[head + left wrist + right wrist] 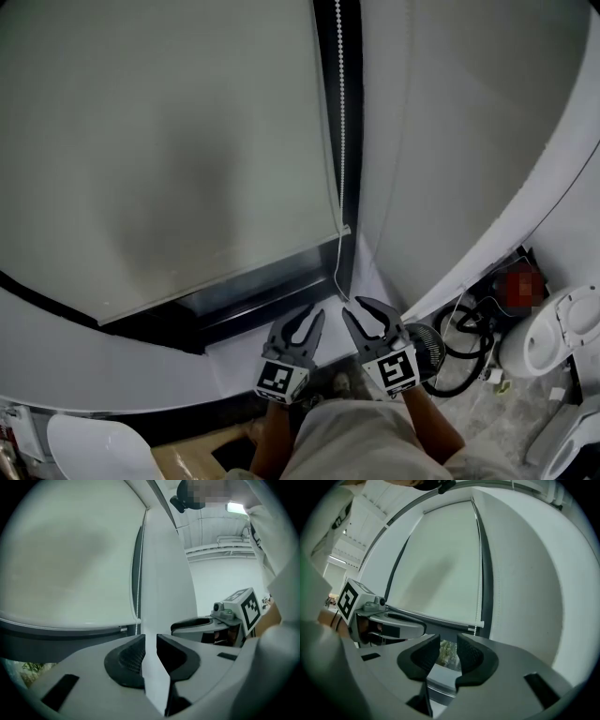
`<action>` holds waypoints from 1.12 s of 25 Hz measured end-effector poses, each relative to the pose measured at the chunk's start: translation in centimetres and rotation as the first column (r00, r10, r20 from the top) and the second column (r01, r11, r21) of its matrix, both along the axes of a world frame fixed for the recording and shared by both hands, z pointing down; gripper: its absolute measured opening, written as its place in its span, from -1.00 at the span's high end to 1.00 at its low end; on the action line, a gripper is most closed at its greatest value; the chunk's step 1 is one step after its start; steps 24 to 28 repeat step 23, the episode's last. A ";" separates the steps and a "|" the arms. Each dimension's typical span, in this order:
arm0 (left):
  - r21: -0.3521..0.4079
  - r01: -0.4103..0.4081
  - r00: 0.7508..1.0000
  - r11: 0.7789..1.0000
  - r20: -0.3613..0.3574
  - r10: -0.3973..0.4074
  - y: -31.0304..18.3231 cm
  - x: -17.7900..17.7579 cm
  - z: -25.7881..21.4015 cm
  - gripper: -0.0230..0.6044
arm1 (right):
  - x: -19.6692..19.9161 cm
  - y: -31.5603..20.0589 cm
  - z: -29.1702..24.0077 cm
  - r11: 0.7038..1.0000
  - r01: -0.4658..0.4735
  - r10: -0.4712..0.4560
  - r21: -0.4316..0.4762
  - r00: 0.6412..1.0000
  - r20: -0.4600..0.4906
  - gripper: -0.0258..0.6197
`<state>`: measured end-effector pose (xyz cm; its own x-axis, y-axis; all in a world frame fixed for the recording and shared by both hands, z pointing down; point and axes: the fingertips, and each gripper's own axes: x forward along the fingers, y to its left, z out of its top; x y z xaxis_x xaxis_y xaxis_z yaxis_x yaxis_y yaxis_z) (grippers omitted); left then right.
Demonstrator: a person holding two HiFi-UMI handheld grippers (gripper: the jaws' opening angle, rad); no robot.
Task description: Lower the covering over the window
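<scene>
A pale roller blind [169, 150] covers most of the window, and its bottom bar [225, 278] hangs just above a dark strip of bare glass [258, 292]. A white bead chain [339, 112] runs down the dark frame at the blind's right edge and ends in a thin loop near the sill. Below that loop my left gripper [307, 328] and right gripper [361, 319] stand side by side, both open and holding nothing. In the left gripper view the left gripper [151, 641] points at the chain [137, 602]. The right gripper [448, 644] faces the blind [440, 569] and the chain [480, 588].
A white wall [450, 141] runs to the right of the window. On the floor at the right lie a small fan [429, 345], black cables [464, 342] and a white rounded fixture [553, 328]. A white seat [89, 445] stands at the lower left.
</scene>
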<state>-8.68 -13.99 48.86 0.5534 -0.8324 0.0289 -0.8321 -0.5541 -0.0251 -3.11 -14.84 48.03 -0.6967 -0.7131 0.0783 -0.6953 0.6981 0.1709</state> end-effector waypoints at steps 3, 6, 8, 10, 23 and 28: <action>0.012 0.010 1.000 1.000 -0.005 -0.010 0.2 -0.1 -0.7 0.64 | -0.1 0.2 -0.2 1.000 0.008 -0.008 0.014 1.000 0.009 0.54; 0.019 0.012 1.000 1.000 -0.001 -0.012 0.3 0.0 -1.0 0.64 | -0.2 0.3 -0.6 1.000 0.015 -0.016 0.028 1.000 0.014 0.54; 0.021 0.014 1.000 1.000 0.001 -0.014 0.3 0.0 -1.1 0.65 | -0.3 0.3 -1.0 0.999 0.016 -0.017 0.038 1.000 0.020 0.54; 0.024 0.017 1.000 1.000 -0.006 -0.017 0.3 0.0 -1.3 0.65 | -0.3 0.3 -1.2 0.999 0.017 -0.018 0.043 1.000 0.022 0.54; 0.033 0.016 1.000 0.999 -0.014 -0.015 0.4 -0.3 -1.9 0.66 | -0.6 0.5 -1.5 0.999 0.013 -0.014 0.045 1.000 0.021 0.54; 0.033 0.016 1.000 0.999 -0.014 -0.015 0.4 -0.3 -1.9 0.66 | -0.6 0.5 -1.5 0.999 0.013 -0.014 0.045 1.000 0.021 0.54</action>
